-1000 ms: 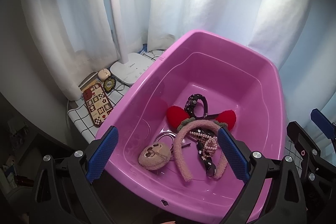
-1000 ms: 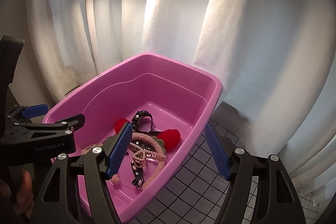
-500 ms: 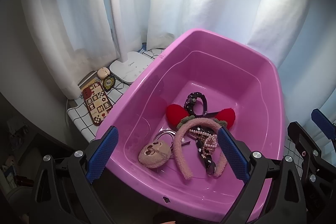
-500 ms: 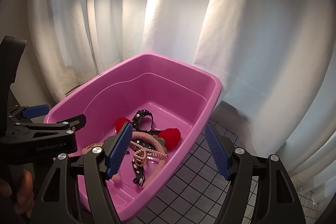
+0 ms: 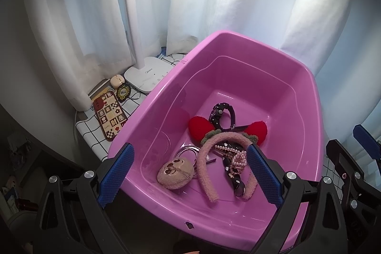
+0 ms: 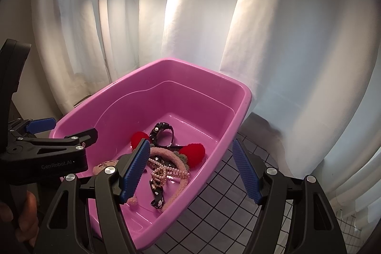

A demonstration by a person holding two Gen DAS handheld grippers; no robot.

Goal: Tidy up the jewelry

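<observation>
Left wrist view: pink tub [image 5: 312, 97], set on a grid-patterned tabletop [image 5: 90, 130], serving as the collecting bin; contents heaped toward its near end. Items: fuzzy pink headband [image 5: 207, 166] with red pom ears [image 5: 200, 126], draped over a black studded strap [image 5: 220, 113]; pearl strand [image 5: 234, 157] tangled across both; plush face charm [image 5: 175, 173] to the left, beside a metal ring [image 5: 187, 149]. Left gripper [image 5: 190, 177] hangs over the near rim, jaws wide apart and empty, judged poised to pick from the heap. Outside the tub, far left: patterned phone case [image 5: 109, 116], lamp base [image 5: 148, 76], apparently not part of the sort. Right wrist view: same tub [image 6: 245, 97] seen from its right side, jewelry in the near half. Right gripper [image 6: 190, 173], jaws spread and holding nothing, straddles the tub's right wall, one jaw inside, one over the tabletop [image 6: 214, 206]. White curtain [image 6: 285, 39] behind.
</observation>
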